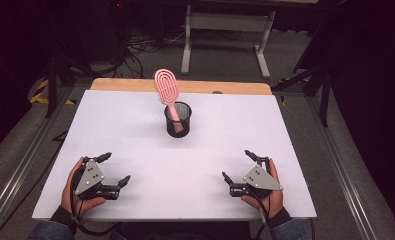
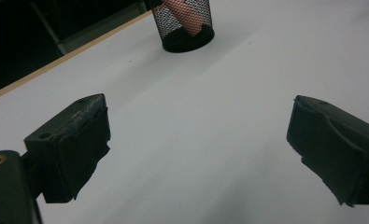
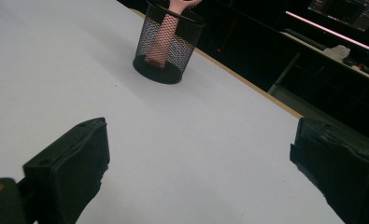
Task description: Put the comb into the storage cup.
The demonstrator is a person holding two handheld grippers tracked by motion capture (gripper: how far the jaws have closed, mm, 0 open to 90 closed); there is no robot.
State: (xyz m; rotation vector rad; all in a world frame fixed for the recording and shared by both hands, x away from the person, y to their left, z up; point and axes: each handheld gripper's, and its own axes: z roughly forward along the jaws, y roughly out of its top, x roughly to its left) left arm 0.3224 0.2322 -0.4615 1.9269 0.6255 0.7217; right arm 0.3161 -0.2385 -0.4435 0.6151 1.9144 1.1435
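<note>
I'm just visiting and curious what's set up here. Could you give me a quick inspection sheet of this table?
Surface: white board on a wooden table.
Job's things: pink hairbrush standing handle-down, tilted, in a black mesh cup.
Clutter: nothing seen.
Grippers: left gripper and right gripper open, near the front edge, apart from the cup.
Cables: floor cables behind the table.
Surroundings: dark room, grey table frame beyond.

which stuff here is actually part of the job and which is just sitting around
Part of the job:
pink hairbrush, standing handle-down in the cup
black mesh cup
left gripper and right gripper, both open, resting near the table's front edge

Just around:
white table frame on the floor behind
cables on the floor
</note>
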